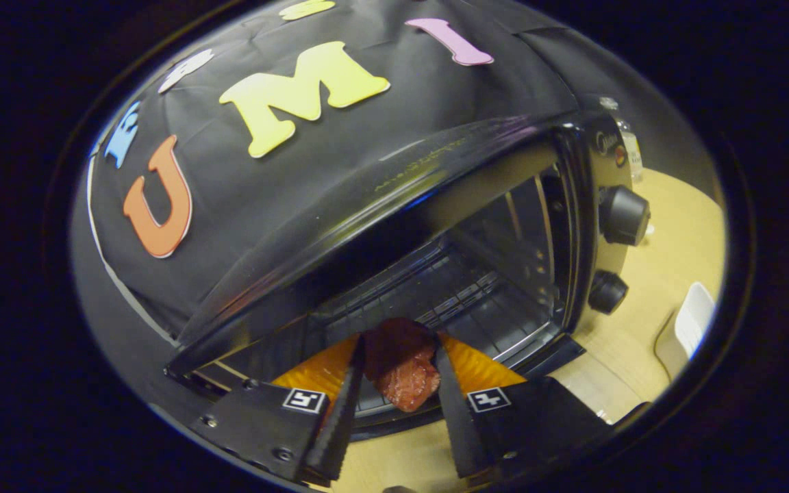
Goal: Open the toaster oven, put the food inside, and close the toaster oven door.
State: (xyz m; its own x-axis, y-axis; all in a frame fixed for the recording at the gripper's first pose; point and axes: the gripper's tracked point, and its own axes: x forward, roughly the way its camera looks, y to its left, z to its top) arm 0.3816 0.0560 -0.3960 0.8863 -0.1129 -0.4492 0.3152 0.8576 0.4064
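Gripper [400, 359] narrowed on the food [403, 370] — I have the reddish, glistening chunk pinched between both fingers, each pressing on a side of it. Just ahead sits the toaster oven [435, 226], its door dropped open below my fingers and the wire rack [449, 291] bare inside — two black knobs [624, 216] on its front panel. It rests on a pale wooden table [668, 274].

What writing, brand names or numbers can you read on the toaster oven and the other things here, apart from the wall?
Black toaster oven, control panel logo: too blurred to read.
Oven's top front edge, faint pale script: too small to read.
Hand-held gripper, shut on red food piece: square coded markers, no words.
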